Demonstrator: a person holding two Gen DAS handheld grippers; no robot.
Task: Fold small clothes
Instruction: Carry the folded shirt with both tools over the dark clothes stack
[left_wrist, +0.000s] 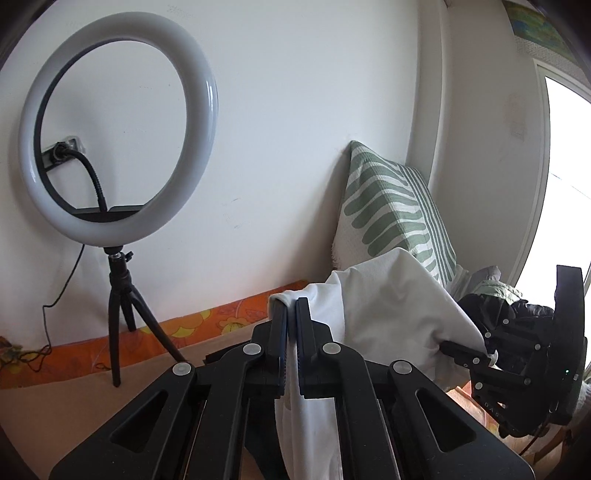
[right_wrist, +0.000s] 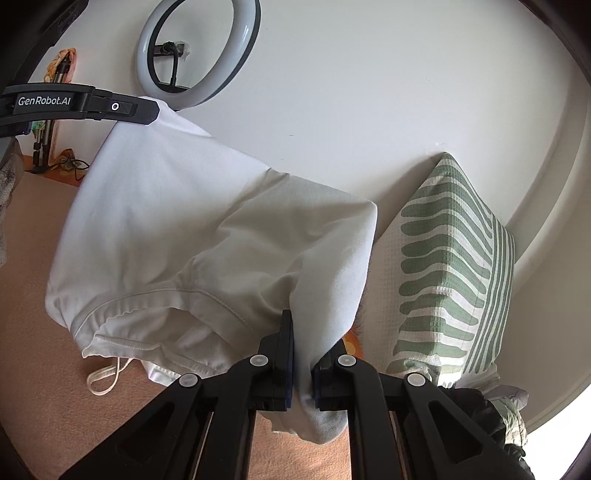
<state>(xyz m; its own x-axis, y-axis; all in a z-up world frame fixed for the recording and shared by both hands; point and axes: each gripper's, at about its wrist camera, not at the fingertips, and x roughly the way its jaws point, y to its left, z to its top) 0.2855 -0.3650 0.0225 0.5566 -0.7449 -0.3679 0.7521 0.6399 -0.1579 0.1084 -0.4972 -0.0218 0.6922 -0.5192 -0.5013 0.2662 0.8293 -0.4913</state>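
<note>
Both pinching one white cotton garment (right_wrist: 192, 229) — left gripper (left_wrist: 291, 325), right gripper (right_wrist: 303, 354); lifted left of green-striped cushion (right_wrist: 450, 266), seemingly to spread it.

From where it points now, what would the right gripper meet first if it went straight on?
Apart from the white garment it already pinches, the right gripper would probably reach the white wall, passing left of the striped pillow. Depth is hard to judge here.
</note>
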